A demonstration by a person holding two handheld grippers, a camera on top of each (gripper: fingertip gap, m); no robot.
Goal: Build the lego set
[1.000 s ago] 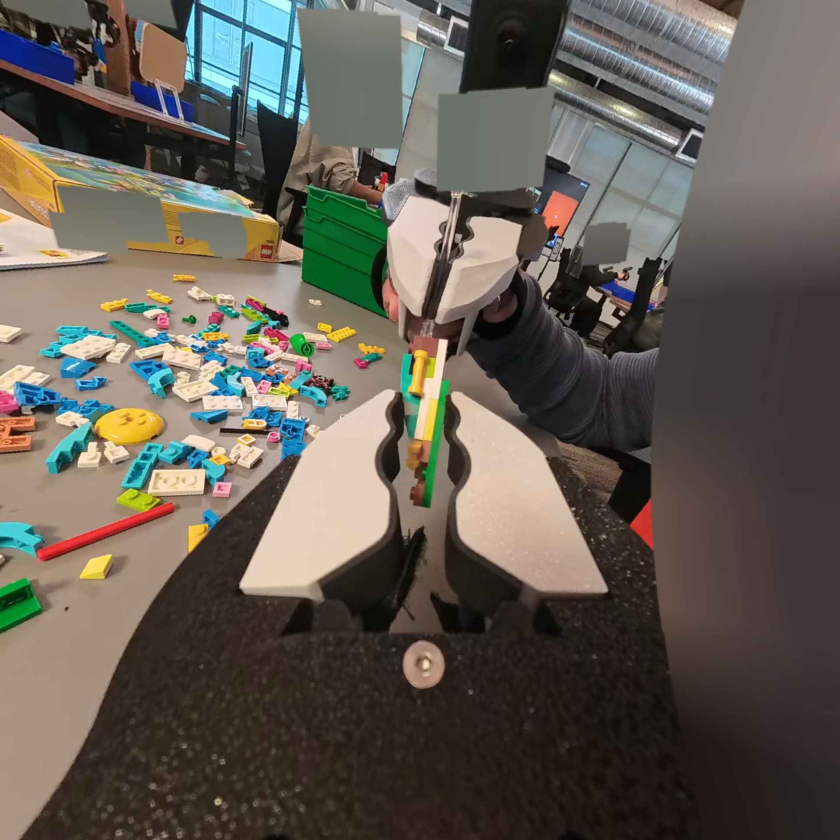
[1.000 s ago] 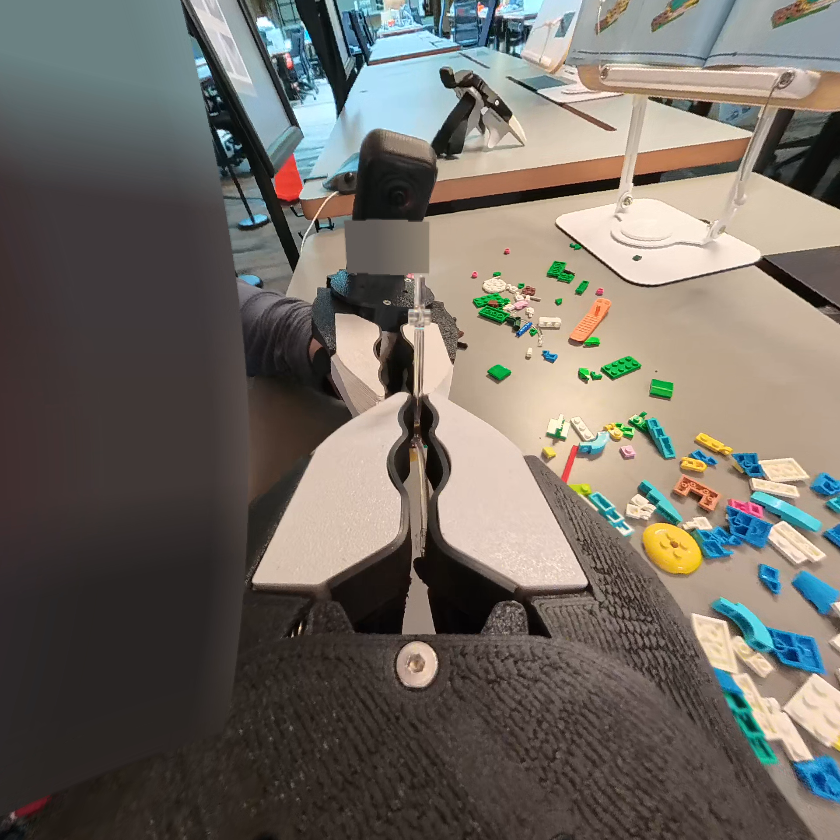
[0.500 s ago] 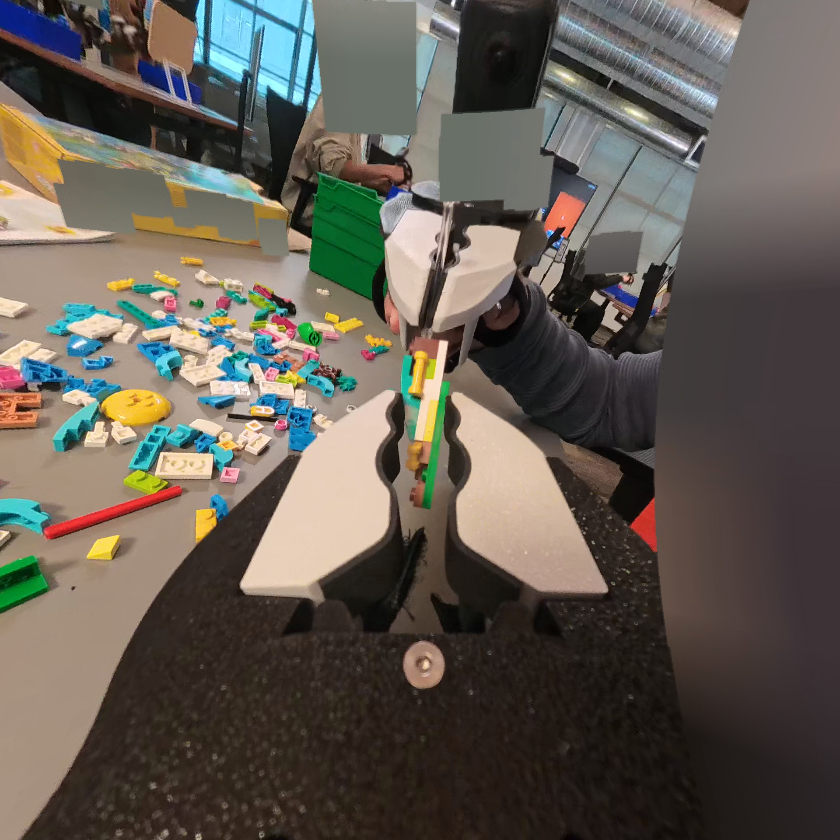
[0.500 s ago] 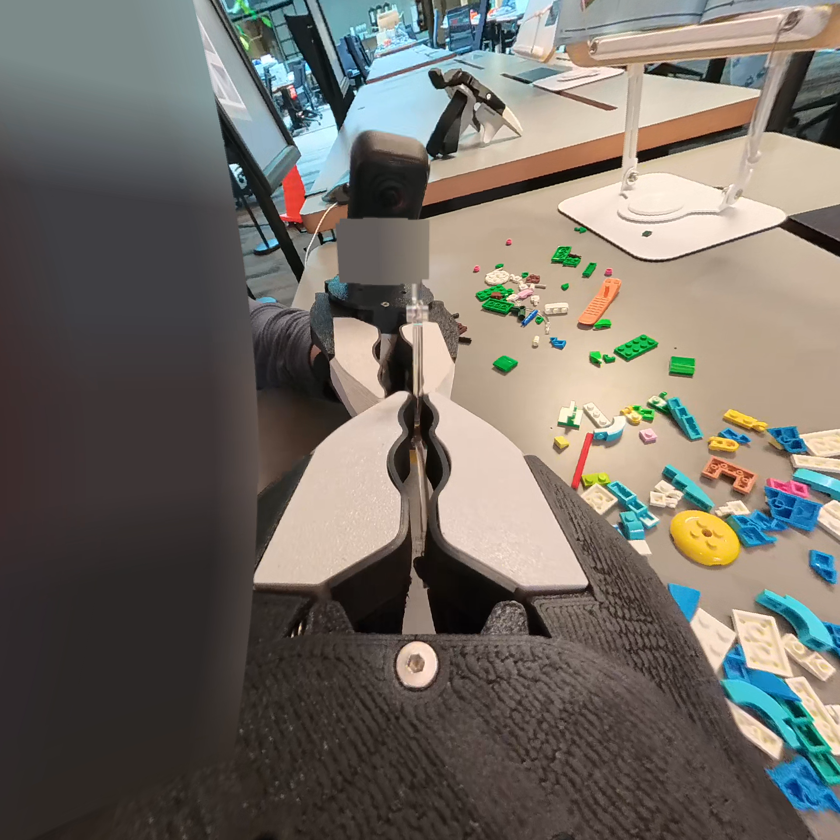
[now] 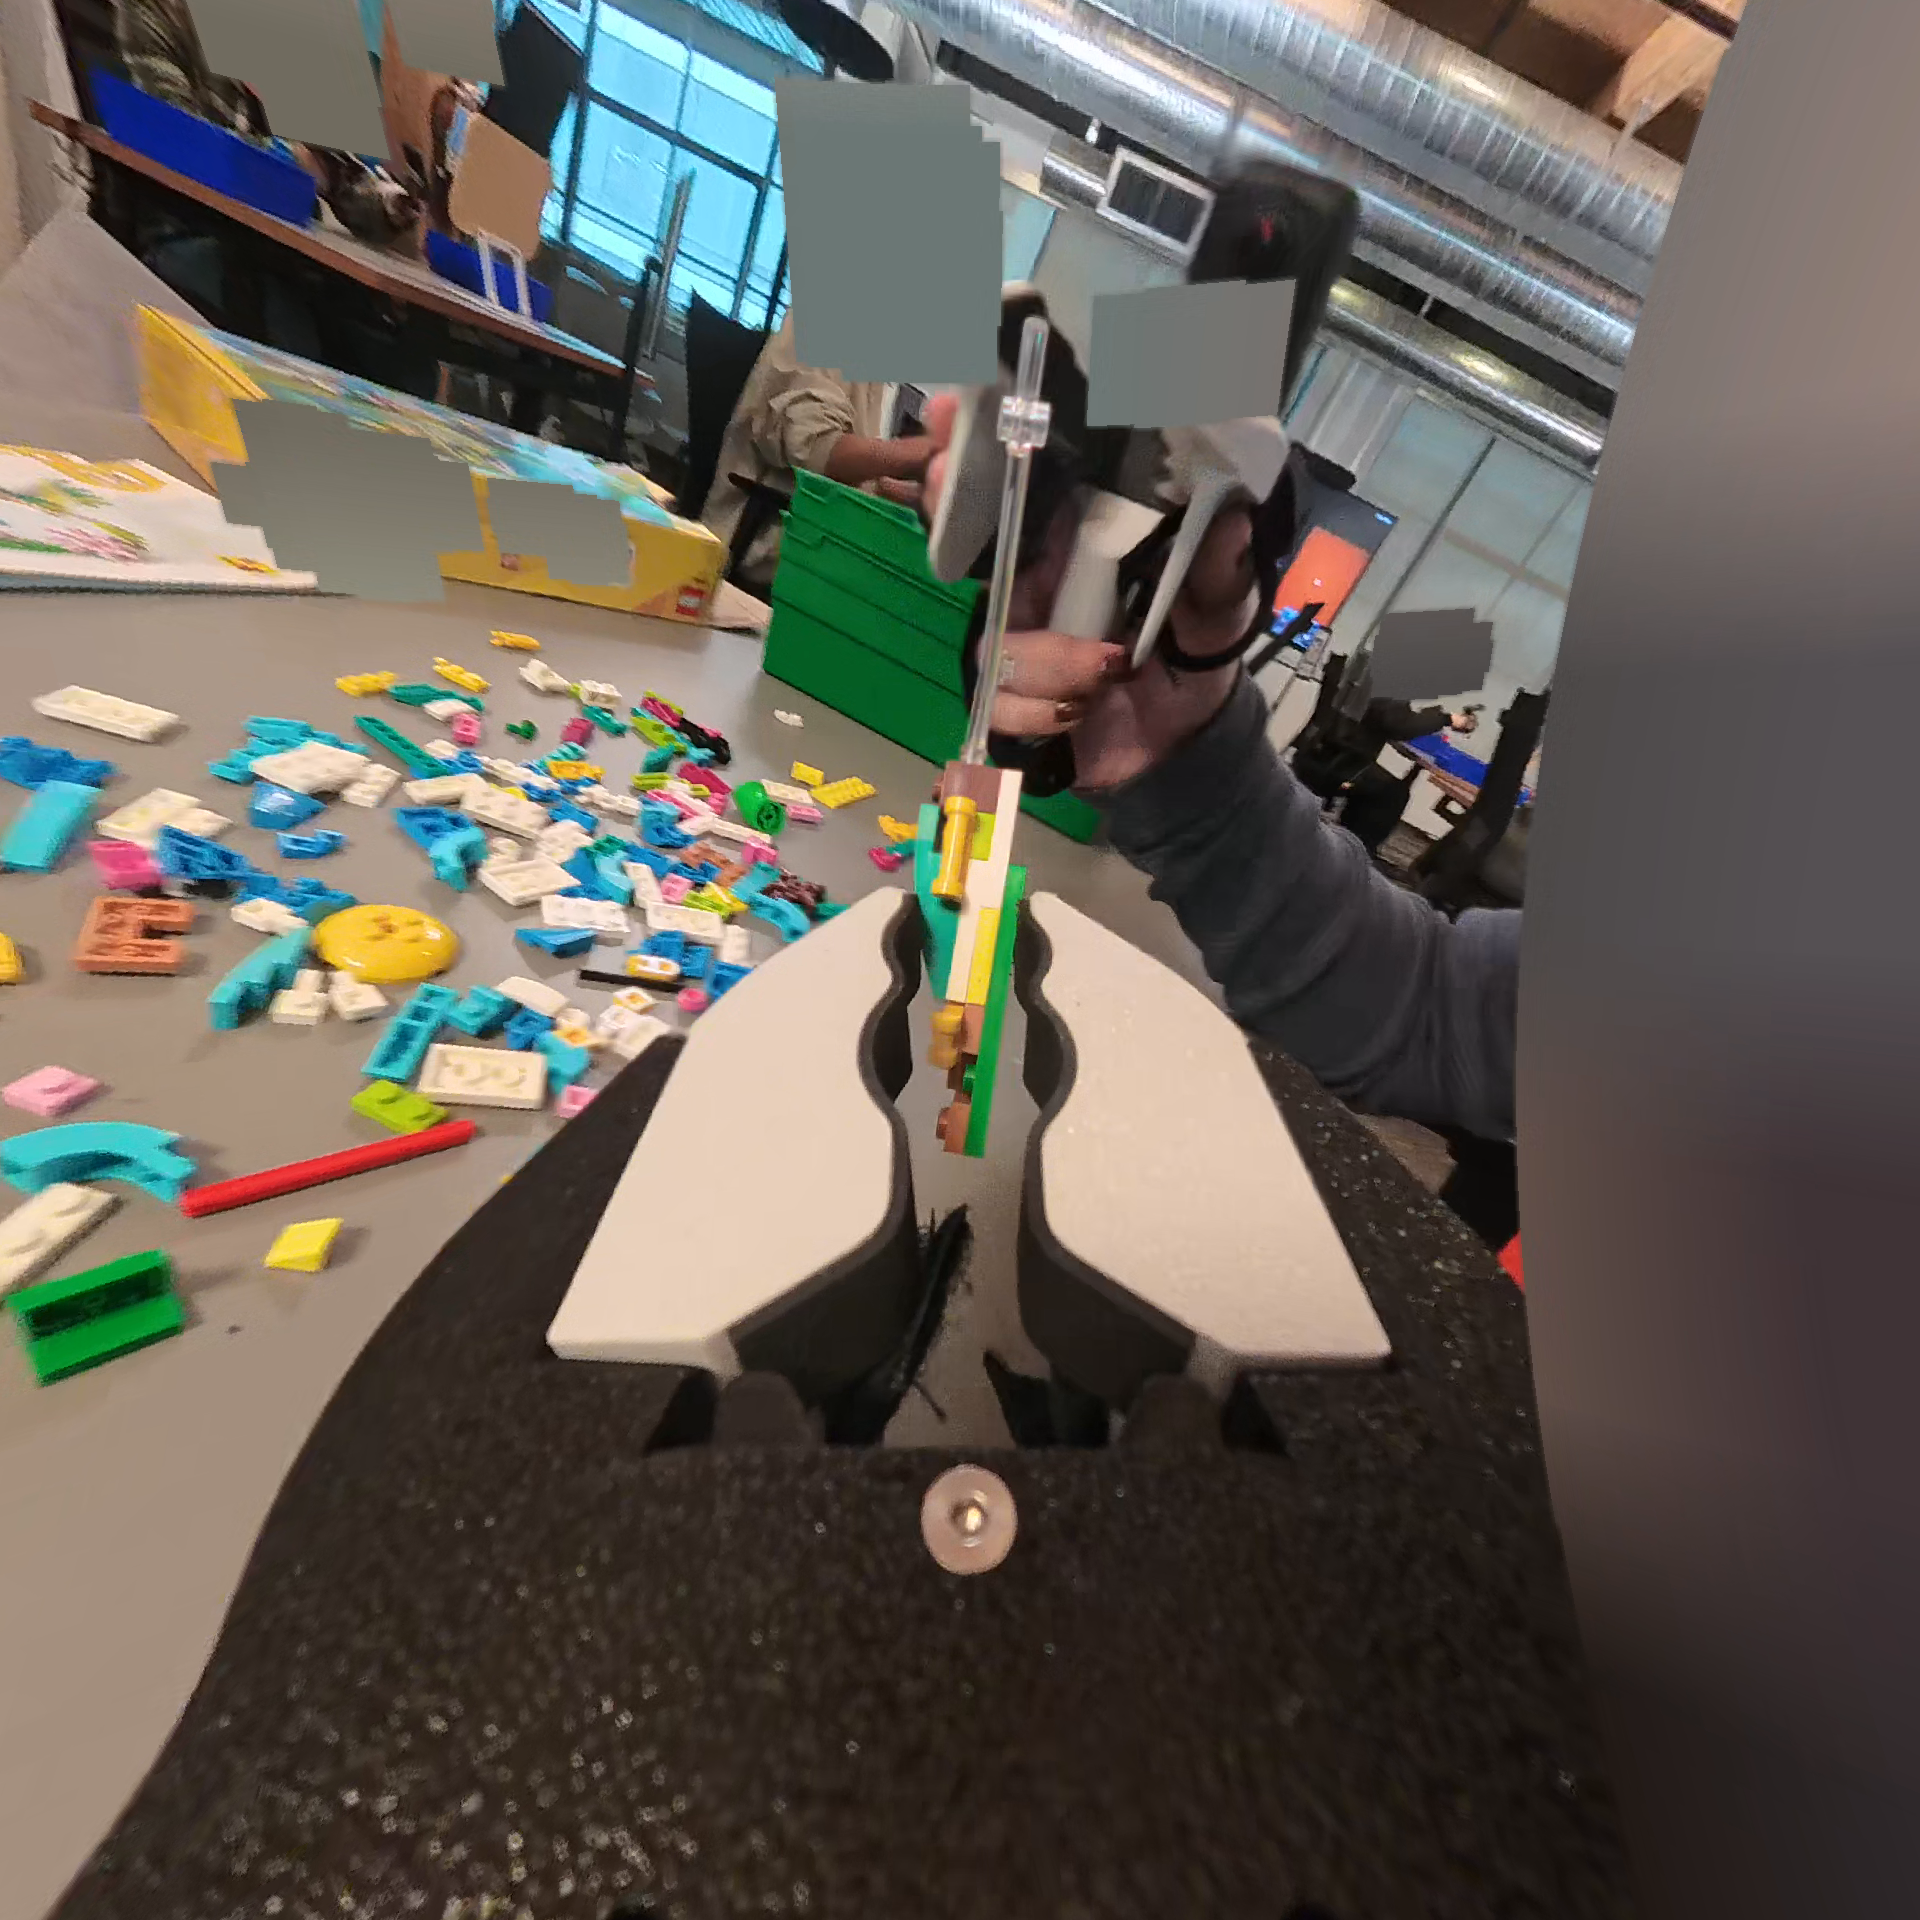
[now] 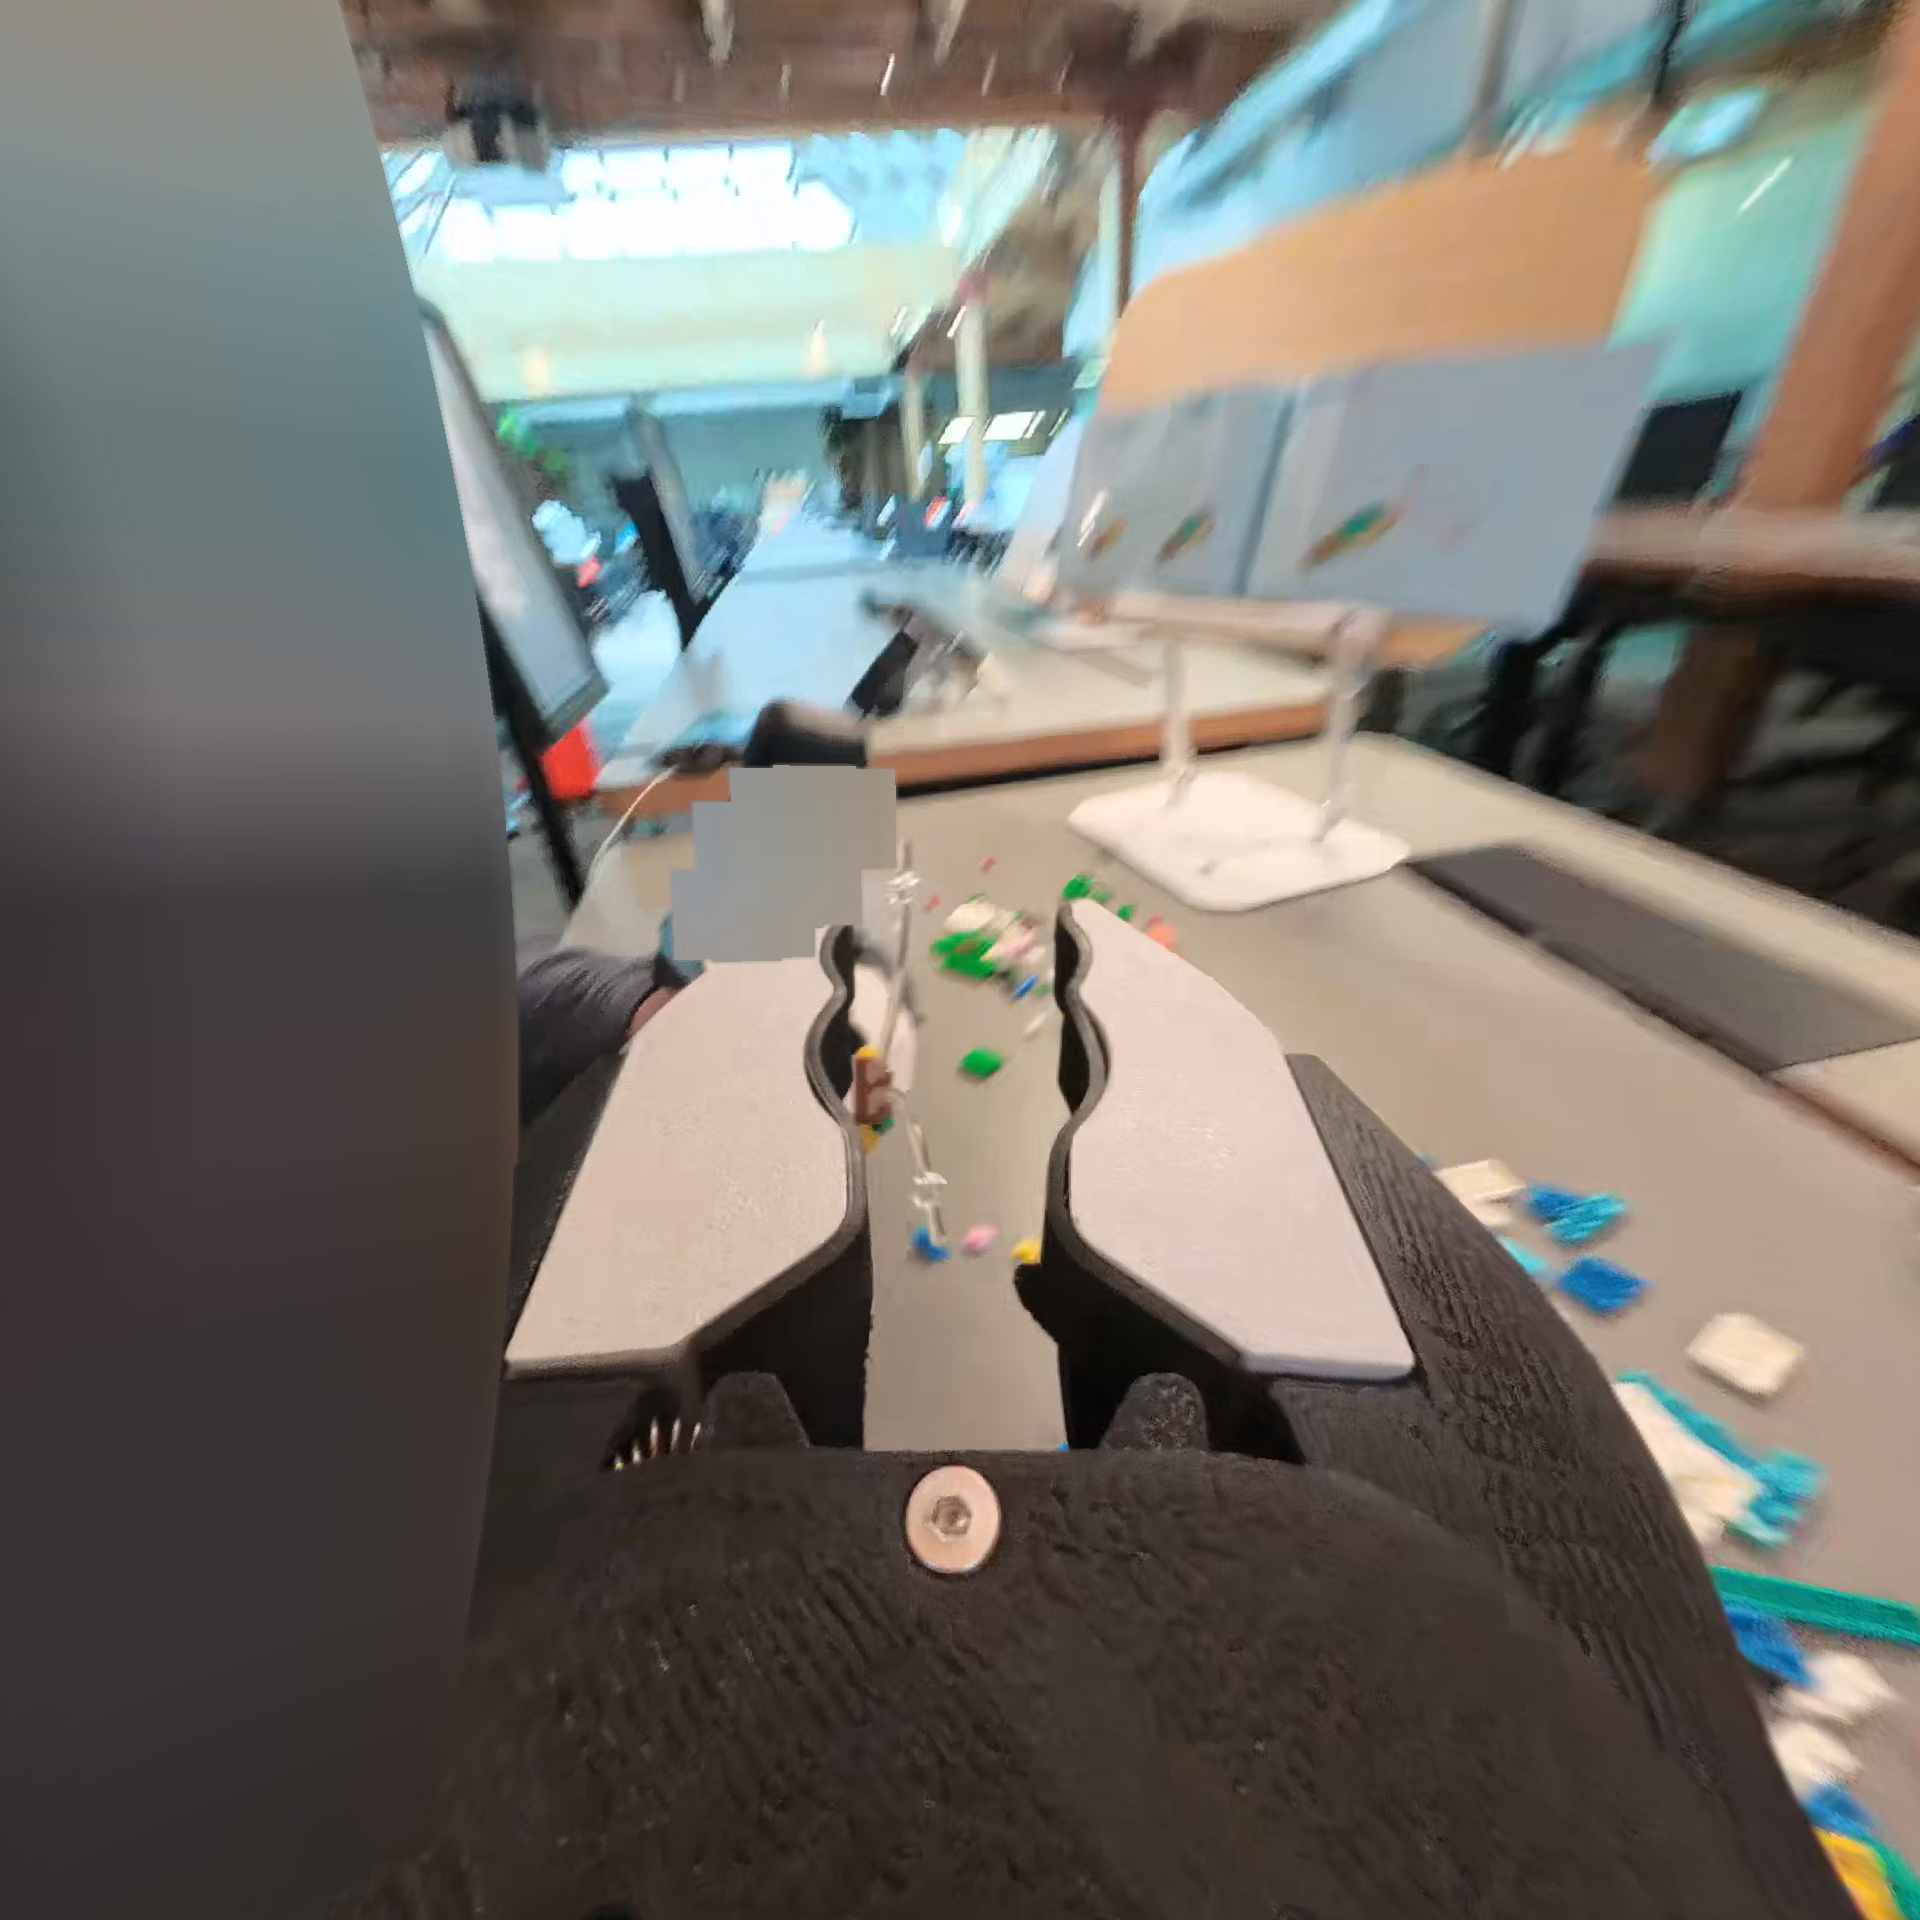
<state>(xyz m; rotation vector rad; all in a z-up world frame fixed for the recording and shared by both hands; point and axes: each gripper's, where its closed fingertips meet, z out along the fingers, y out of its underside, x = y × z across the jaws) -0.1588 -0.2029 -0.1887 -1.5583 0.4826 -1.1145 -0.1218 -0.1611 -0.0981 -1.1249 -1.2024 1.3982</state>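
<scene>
My left gripper (image 5: 966, 914) is shut on a small lego assembly (image 5: 982, 997), a green plate held edge-on with white, yellow and brown pieces. A clear rod (image 5: 1003, 582) stands up from the assembly's brown top end. My right gripper (image 5: 1091, 520) is behind the rod, raised above the assembly, with its jaws wide apart. In the blurred right wrist view, the right gripper (image 6: 951, 925) is open and the clear rod (image 6: 896, 987) stands free near its left finger, on the assembly's top (image 6: 871, 1096).
Several loose bricks (image 5: 582, 873), a yellow dome (image 5: 384, 940) and a red bar (image 5: 322, 1164) lie on the grey table to the left. A yellow box (image 5: 644, 561) and a green crate (image 5: 862, 623) stand behind. A white booklet stand (image 6: 1236, 842) is at the far right.
My right gripper has opened, let go of the clear rod and lifted away. The rod stays upright on the assembly in my left gripper.
</scene>
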